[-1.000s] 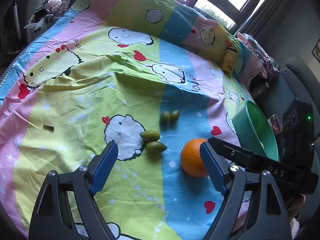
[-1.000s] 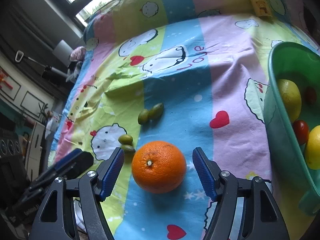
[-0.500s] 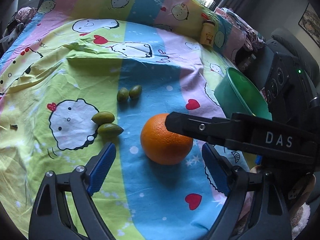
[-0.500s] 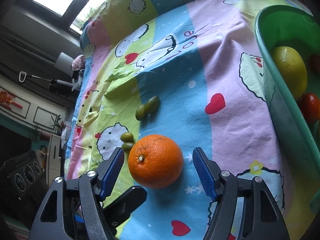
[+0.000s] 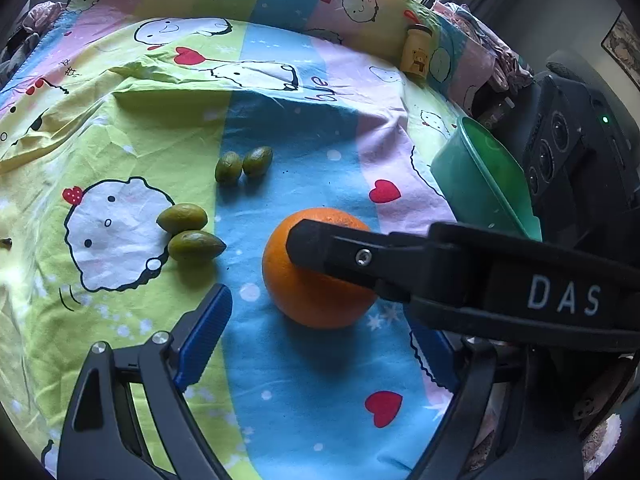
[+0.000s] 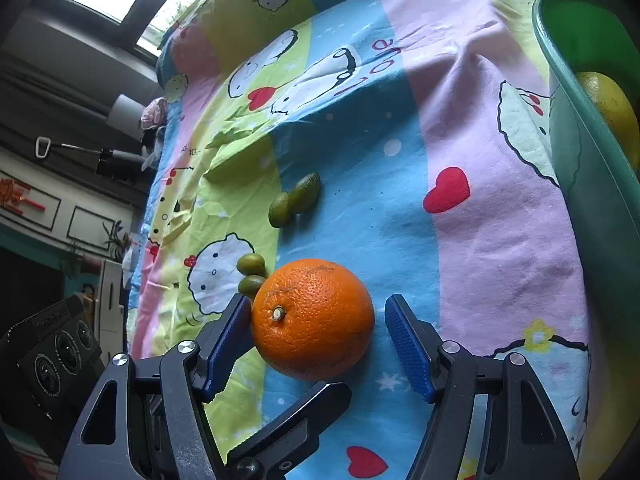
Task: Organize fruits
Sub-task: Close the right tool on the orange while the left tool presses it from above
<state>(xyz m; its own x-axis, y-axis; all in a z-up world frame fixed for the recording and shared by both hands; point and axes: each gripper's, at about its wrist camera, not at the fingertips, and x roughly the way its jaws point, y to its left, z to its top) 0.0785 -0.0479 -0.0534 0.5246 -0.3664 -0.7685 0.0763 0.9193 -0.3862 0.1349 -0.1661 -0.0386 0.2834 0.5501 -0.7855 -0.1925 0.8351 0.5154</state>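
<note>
Between the blue ribbed pads (image 6: 230, 340) of the right gripper (image 6: 316, 344) the orange (image 6: 314, 318) is sitting on the cartoon-print sheet (image 6: 400, 128), its stem scar facing the camera and slightly to the left. The left pad is lying against the fruit's flank or just touching it, while the right pad is standing off with a visible gap, so the jaws are reading as wide and not yet holding anything. Being round, the orange is offering no long axis to line up with; what the grasp seems to turn on is centring, since the fruit is sitting nearer the left pad. The right gripper is plainly the nearer one. The left gripper (image 5: 320, 344) is hanging back with its fingers spread wide and nothing between them, and from its view the right tool's black finger is crossing over the orange (image 5: 316, 280). To the right the green basin (image 6: 592, 184) is holding a yellow citrus fruit (image 6: 612, 108), and it looks the likely destination. Four small green fruits are lying in two pairs, one pair (image 5: 244, 164) farther off and one pair (image 5: 188, 232) just left of the orange. "DAS" is showing in white on the right tool's body, "Love" is running across the sheet, and a small yellow jar (image 5: 416, 54) with a cartoon figure is standing at the far edge, its label too small to read.
</note>
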